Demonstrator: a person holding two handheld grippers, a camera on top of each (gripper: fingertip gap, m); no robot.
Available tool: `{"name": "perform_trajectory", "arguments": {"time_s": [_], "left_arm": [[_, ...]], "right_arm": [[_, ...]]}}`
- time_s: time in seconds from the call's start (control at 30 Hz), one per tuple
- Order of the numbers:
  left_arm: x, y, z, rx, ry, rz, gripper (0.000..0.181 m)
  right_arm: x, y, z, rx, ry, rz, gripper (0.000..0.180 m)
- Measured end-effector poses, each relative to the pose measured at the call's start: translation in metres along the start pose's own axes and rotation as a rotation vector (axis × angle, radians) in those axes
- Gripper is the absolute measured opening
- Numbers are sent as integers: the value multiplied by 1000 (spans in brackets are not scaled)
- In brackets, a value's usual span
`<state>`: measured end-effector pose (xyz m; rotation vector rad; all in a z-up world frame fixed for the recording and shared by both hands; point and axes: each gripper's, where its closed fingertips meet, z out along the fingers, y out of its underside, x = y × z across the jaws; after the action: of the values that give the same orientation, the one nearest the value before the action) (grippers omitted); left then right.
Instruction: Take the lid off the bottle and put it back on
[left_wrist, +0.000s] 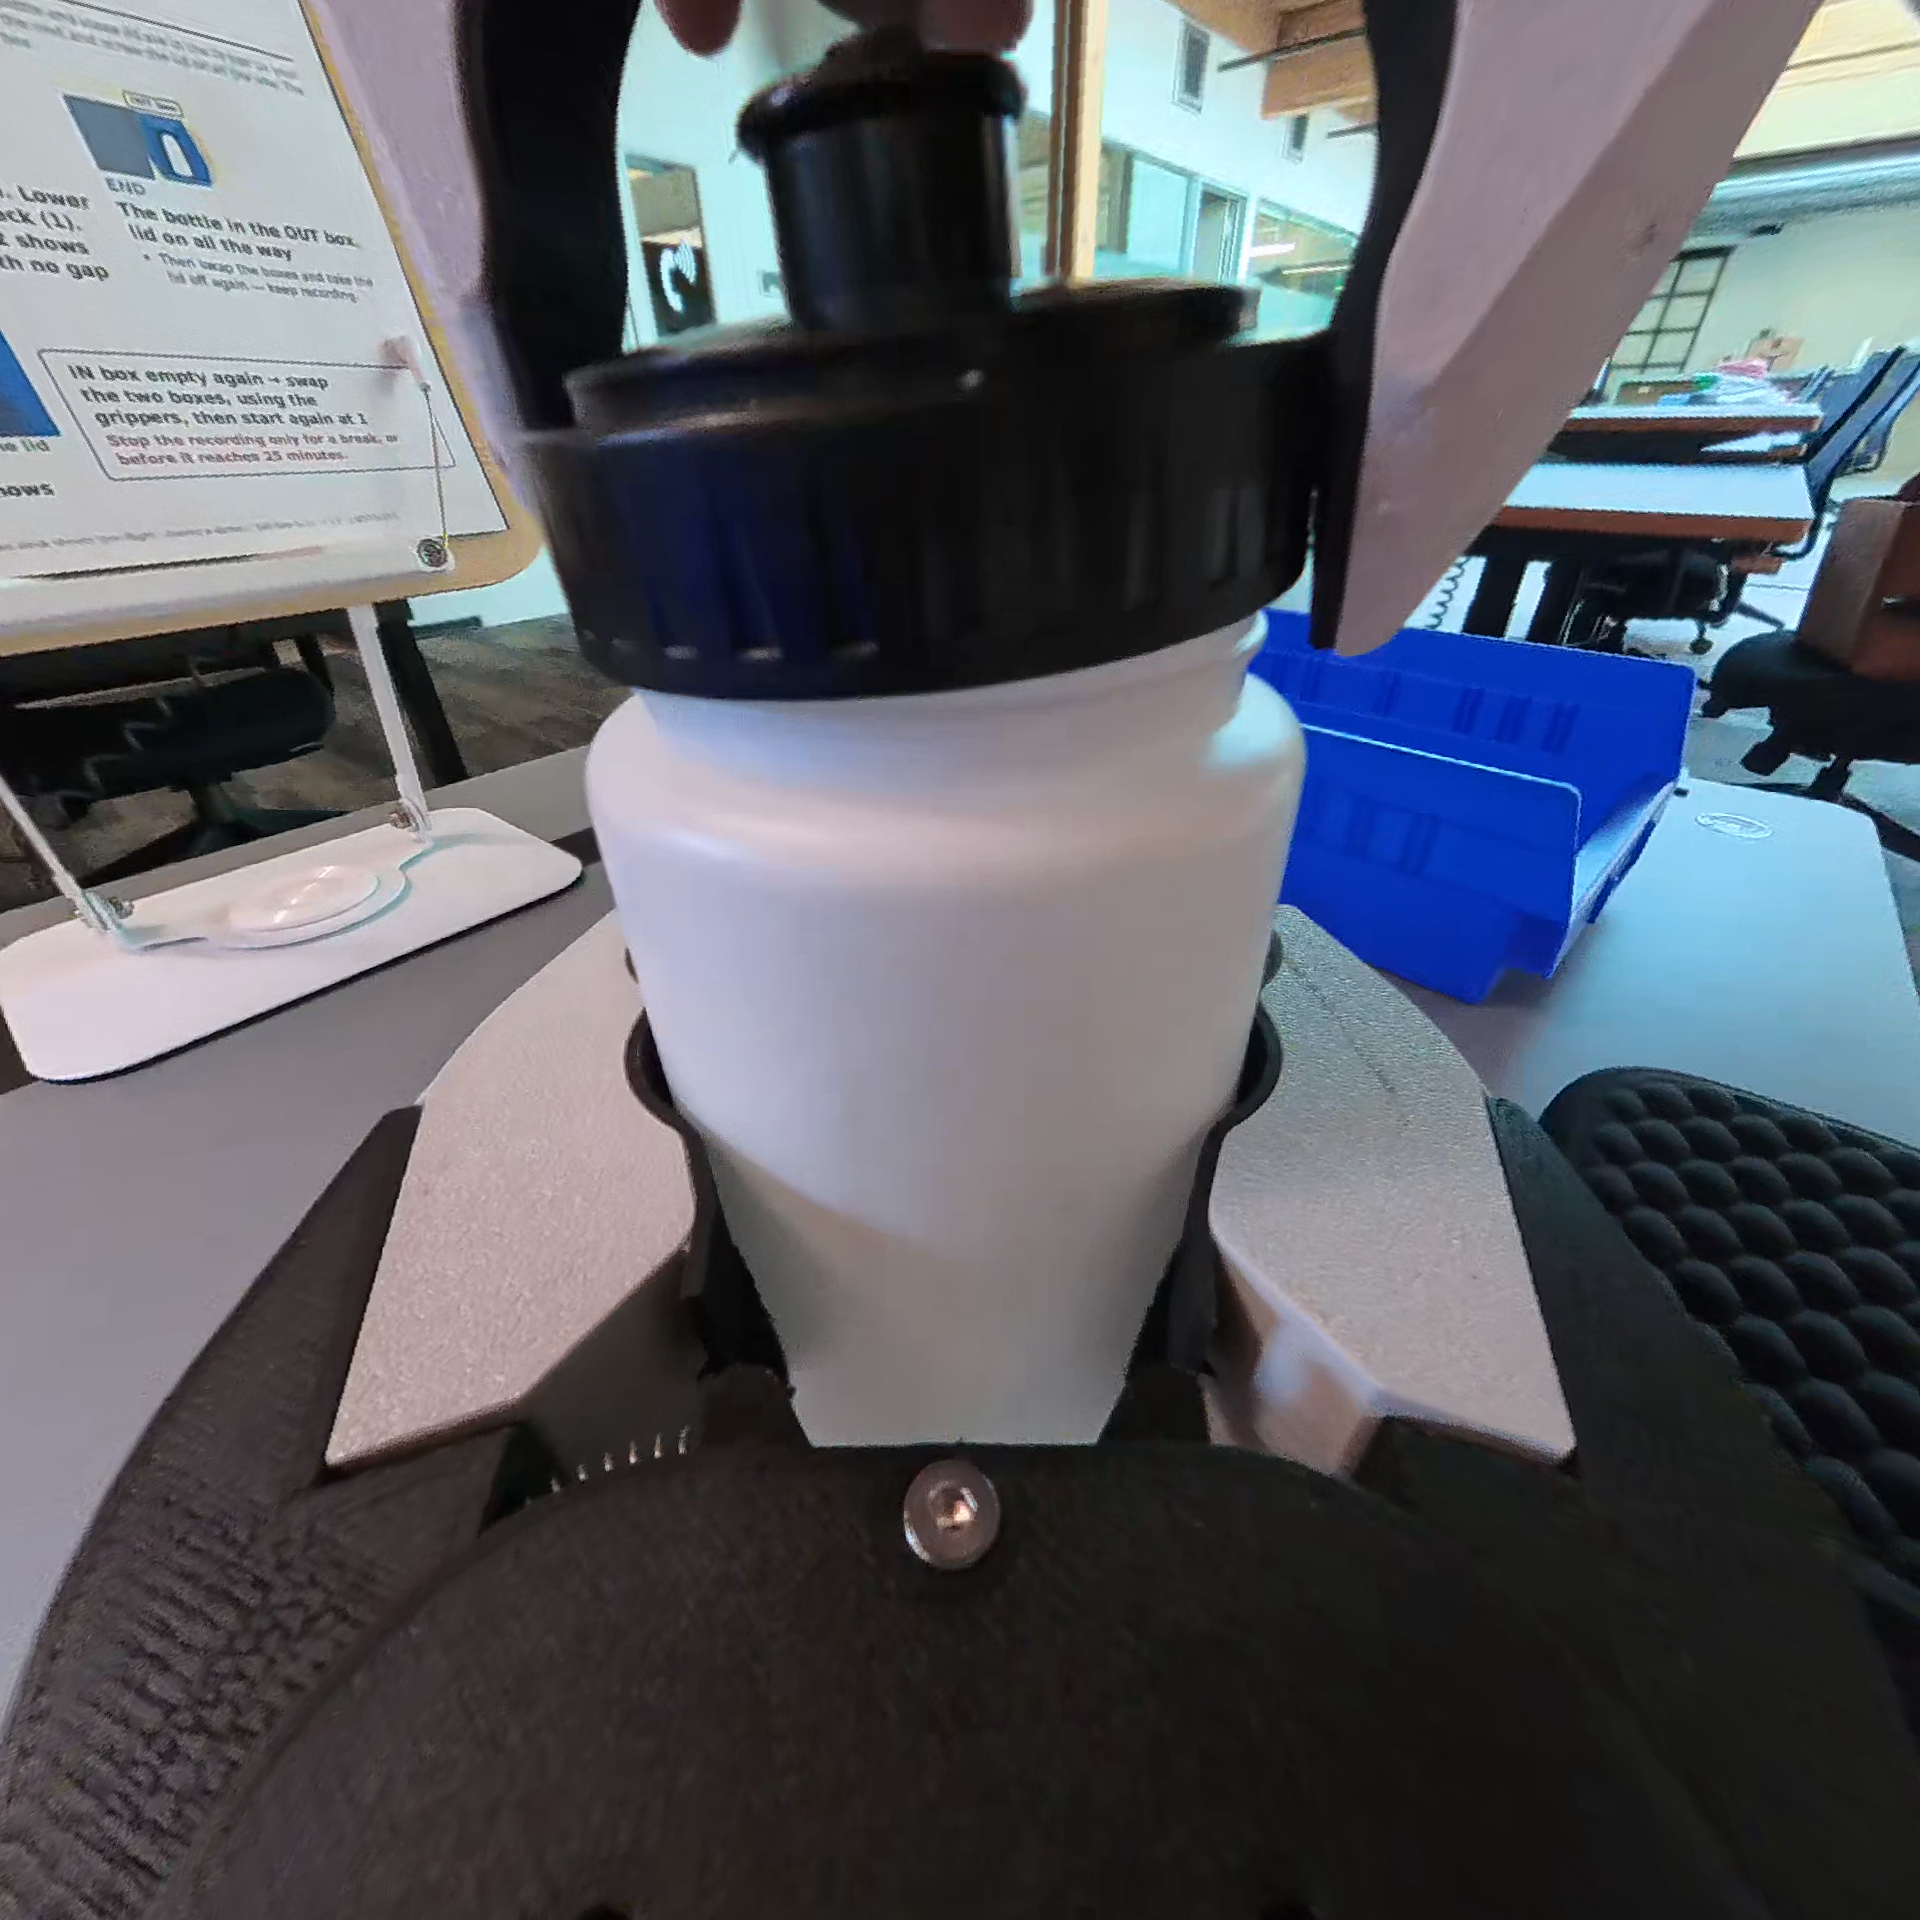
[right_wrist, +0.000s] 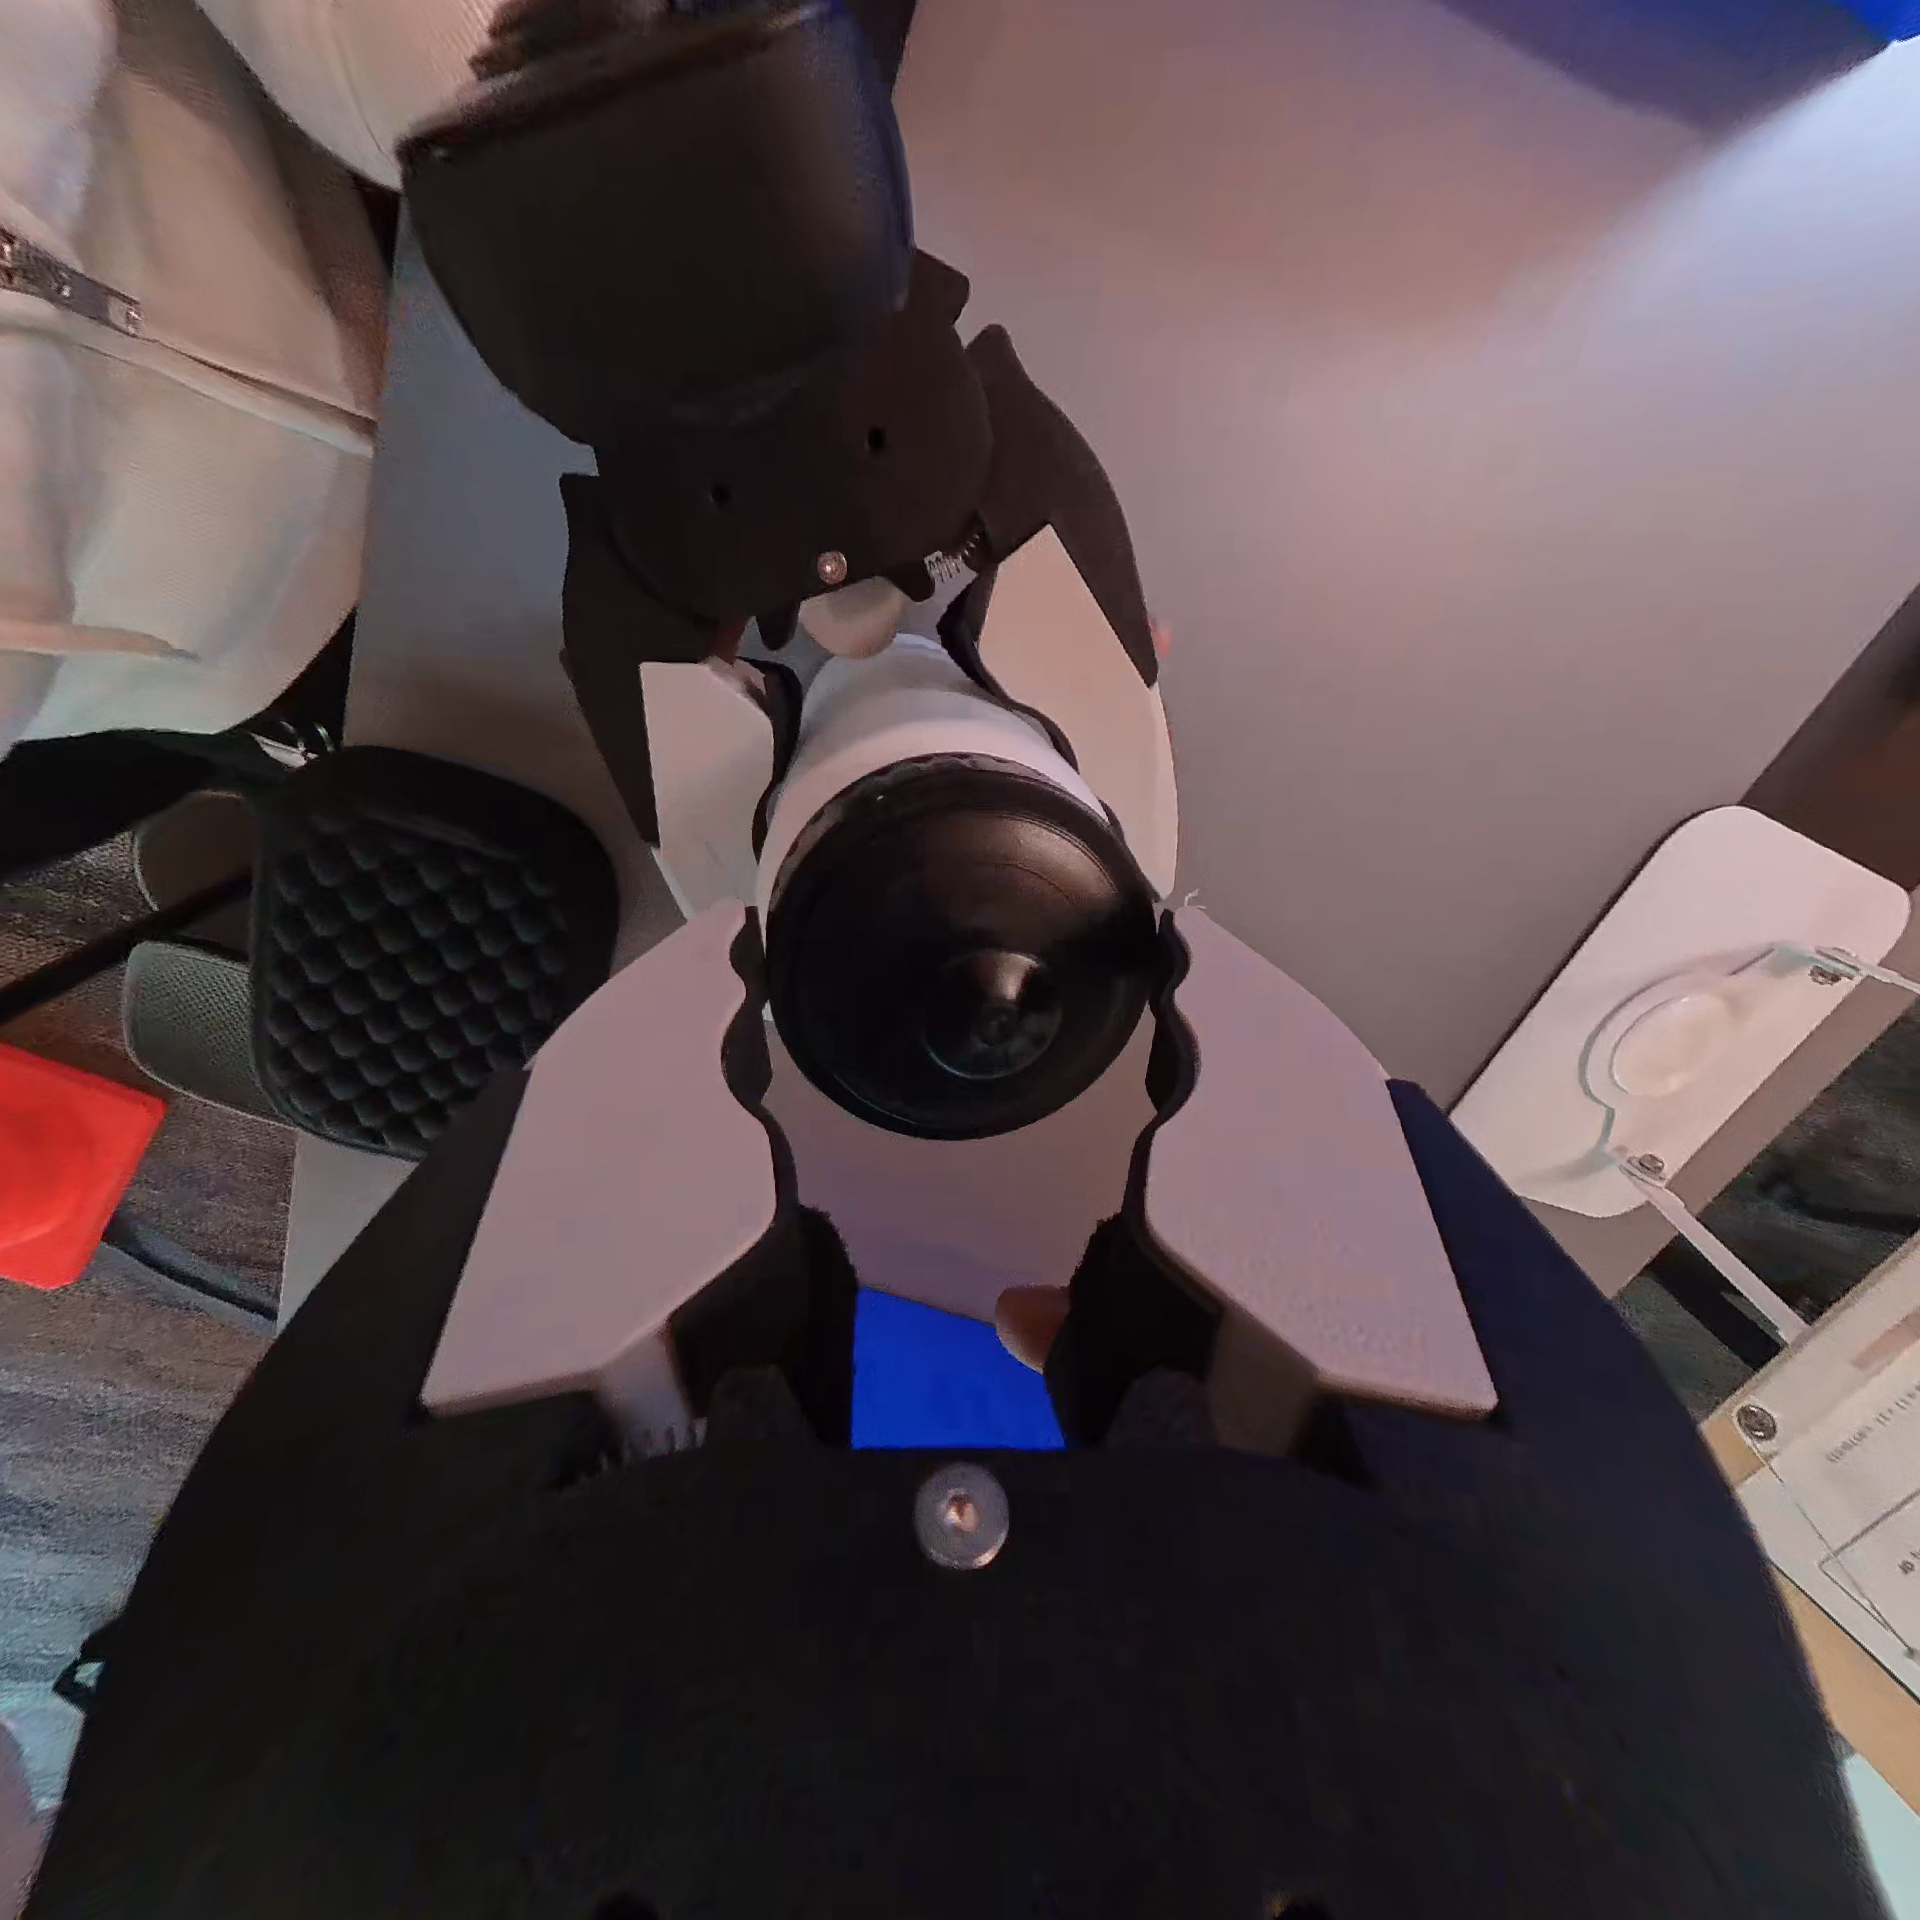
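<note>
Left wrist view: the left hand-held gripper (left_wrist: 951, 1060) clamps the white bottle (left_wrist: 945, 987) above the worktop (left_wrist: 156, 1247); the right hand-held gripper (right_wrist: 961, 997) pinches its black lid (left_wrist: 925, 520) from above.

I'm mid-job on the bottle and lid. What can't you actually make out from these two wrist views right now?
- Threads between lid and bottle: left wrist view, covered by the lid's skirt; seated or loose, cannot tell.
- Bottle base: left wrist view, hidden inside the left gripper.
- Right gripper contact with the lid: in the right wrist view the fingers flank its rim; grip unclear.
- Blue bin contents: left wrist view, partly hidden behind the bottle.
</note>
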<state>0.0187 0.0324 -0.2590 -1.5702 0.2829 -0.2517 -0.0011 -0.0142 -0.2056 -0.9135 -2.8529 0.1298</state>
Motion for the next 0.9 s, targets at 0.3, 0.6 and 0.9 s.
{"name": "perform_trajectory", "arguments": {"time_s": [0.3, 0.6, 0.9], "left_arm": [[2, -1, 0, 24, 27, 2, 104], [0, 0, 0, 18, 9, -2, 104], [1, -1, 0, 21, 15, 6, 104]], "right_arm": [[-2, -1, 1, 106, 34, -170, 72], [1, 1, 2, -10, 58, 56, 72], [-3, 1, 2, -87, 29, 309, 96]]}}
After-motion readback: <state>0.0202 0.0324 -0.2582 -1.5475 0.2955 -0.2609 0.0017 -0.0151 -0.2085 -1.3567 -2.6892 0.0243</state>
